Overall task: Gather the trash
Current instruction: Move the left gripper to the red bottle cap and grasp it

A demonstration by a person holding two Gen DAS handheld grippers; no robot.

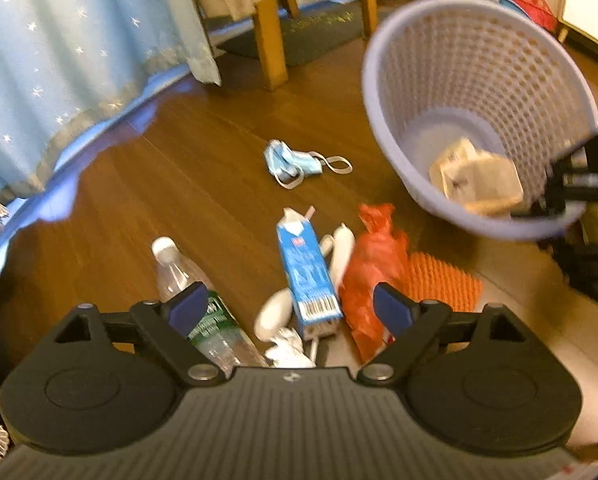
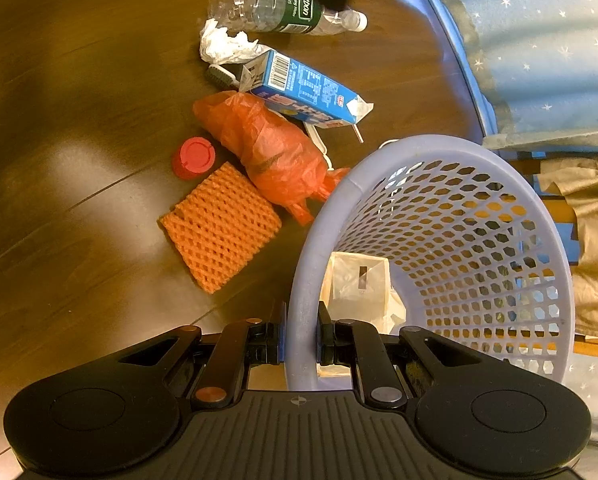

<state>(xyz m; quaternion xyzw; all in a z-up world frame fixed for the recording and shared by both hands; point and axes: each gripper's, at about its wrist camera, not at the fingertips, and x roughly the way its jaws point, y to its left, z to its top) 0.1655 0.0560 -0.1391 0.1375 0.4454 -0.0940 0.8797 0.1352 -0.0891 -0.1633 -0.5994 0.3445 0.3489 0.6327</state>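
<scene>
Right gripper (image 2: 301, 336) is clamped on the rim of my lilac basket (image 2: 539, 216), holding it tilted toward the litter; one brown paper bag (image 1: 477, 178) already lies inside. Left gripper (image 1: 287, 306) hangs spread wide and empty over the heap on the wood floor (image 1: 187, 184). We're mid-collection, I reckon. Count: one water bottle (image 2: 275, 8), one blue carton (image 1: 307, 270), one red plastic bag (image 2: 269, 148), one orange foam net (image 2: 221, 226), one red cap (image 2: 193, 157), one crumpled tissue (image 2: 225, 44), one face mask (image 1: 293, 162). Next, I'd say: lower over the carton or bottle, close, lift, drop it into the basket.
</scene>
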